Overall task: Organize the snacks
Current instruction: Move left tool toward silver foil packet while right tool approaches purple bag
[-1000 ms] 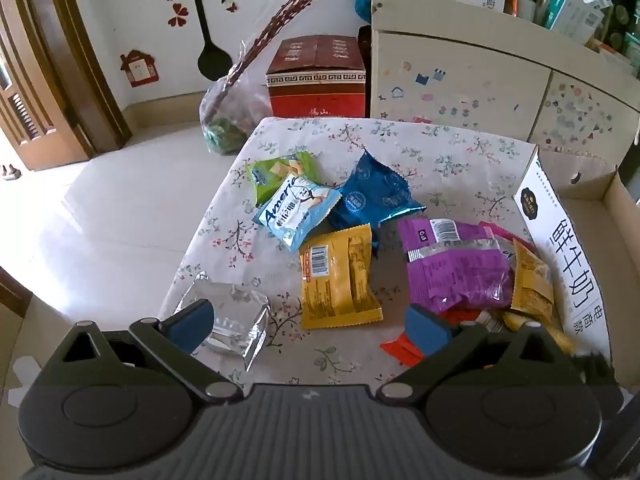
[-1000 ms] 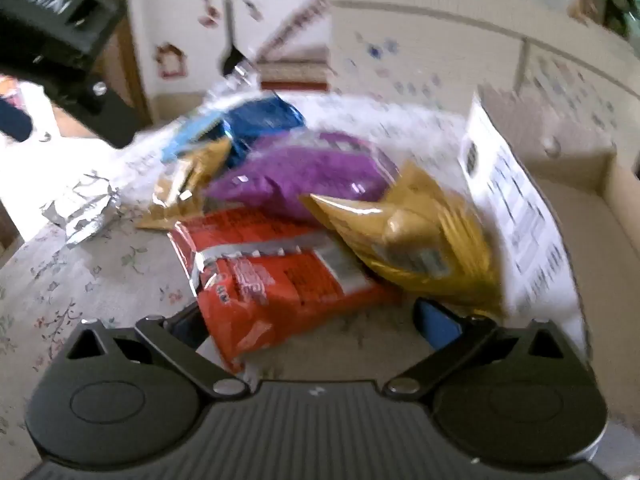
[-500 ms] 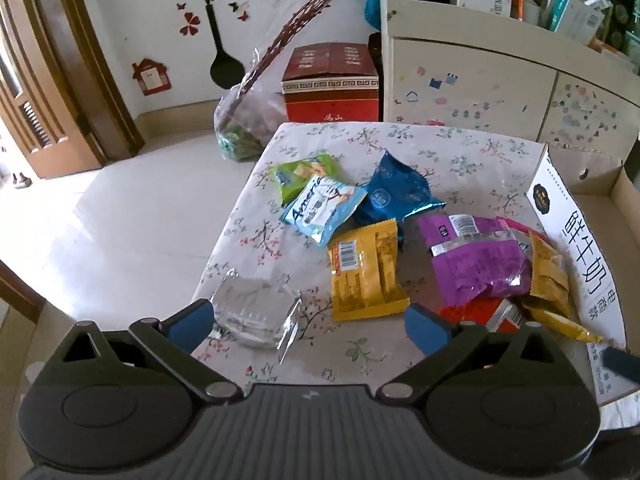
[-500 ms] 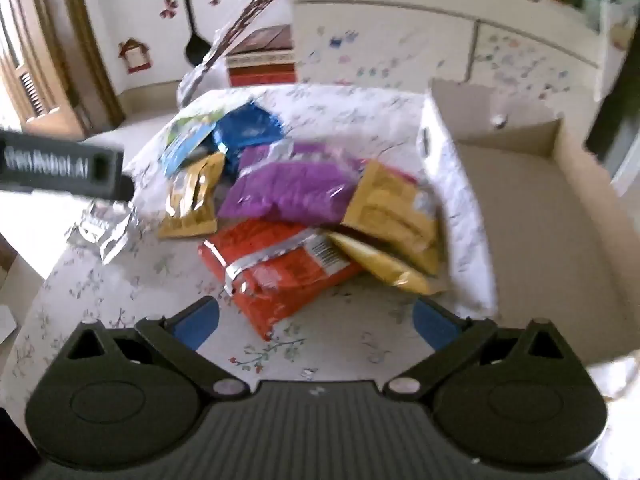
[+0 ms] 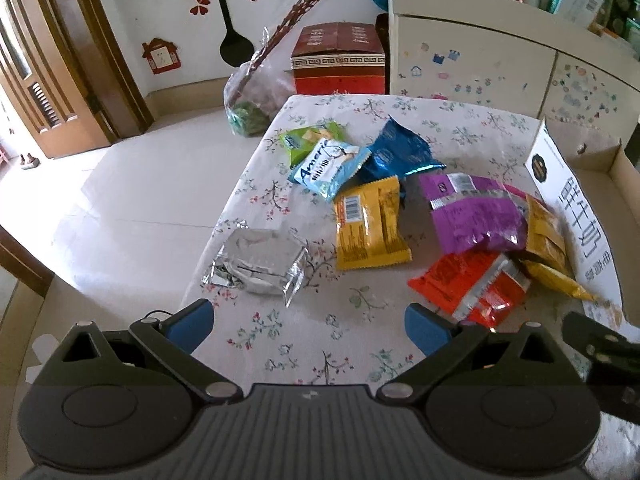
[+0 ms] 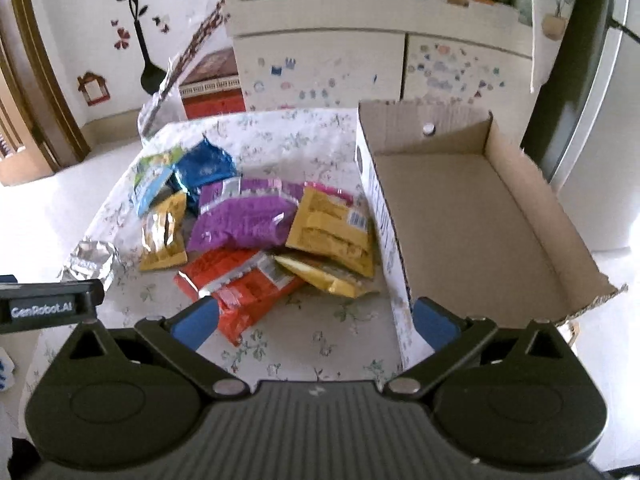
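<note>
Orange packet (image 6: 240, 284) lies nearest, touching purple (image 6: 244, 220) and yellow (image 6: 332, 226) packets.

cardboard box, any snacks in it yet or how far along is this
Nothing looks done: the cardboard box is empty. Nothing is in hand; the left gripper and right gripper are open above the table. All packets remain, including the orange packet and silver packet.

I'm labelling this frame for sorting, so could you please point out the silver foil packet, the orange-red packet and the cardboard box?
silver foil packet (image 5: 256, 264), left wrist view, top face.
orange-red packet (image 5: 468, 286), left wrist view, middle.
cardboard box (image 6: 452, 224), right wrist view, bare floor.
</note>
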Tool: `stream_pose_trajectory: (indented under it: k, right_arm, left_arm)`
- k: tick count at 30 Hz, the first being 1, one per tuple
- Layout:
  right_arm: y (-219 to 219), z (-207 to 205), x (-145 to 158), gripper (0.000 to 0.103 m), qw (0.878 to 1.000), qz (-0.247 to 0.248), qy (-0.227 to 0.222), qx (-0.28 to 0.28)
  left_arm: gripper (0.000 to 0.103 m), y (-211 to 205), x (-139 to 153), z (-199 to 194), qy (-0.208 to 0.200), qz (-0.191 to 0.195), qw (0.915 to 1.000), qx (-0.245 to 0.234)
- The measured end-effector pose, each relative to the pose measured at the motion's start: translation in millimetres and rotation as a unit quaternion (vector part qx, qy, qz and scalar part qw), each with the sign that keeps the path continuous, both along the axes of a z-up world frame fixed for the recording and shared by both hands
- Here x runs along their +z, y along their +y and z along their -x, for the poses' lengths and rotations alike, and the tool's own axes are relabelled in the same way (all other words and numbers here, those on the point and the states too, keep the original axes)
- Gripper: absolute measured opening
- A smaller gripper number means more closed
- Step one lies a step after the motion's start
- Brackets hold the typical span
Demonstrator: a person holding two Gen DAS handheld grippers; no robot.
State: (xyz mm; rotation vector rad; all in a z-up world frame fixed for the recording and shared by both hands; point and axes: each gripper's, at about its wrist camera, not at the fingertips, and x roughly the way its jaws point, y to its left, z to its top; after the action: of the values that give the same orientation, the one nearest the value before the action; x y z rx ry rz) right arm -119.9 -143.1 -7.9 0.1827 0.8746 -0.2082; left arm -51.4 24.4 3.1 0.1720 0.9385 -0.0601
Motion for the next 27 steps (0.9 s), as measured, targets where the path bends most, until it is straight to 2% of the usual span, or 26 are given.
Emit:
stream_pose_trajectory:
  k: [14,17,27]
  right_arm:
    - [3,-6,-3,0.102,1.0,-0.008,0.007,-0.001]
    - [6,-6,-1,0.102,1.0,0.002,0.006,0.002]
    - [7,-7,-2,0.102,1.0,0.005,0.005,0.001]
  left_arm:
    - [0.103,-11,0,9,-0.001,-0.031,0.9994,-0.015]
    - [0.103,-13,0,9,-0.001,-0.037,0.9992,-0.017]
    - [0.103,-13,-1,10,0.002,-0.045,0.9989,-0.014]
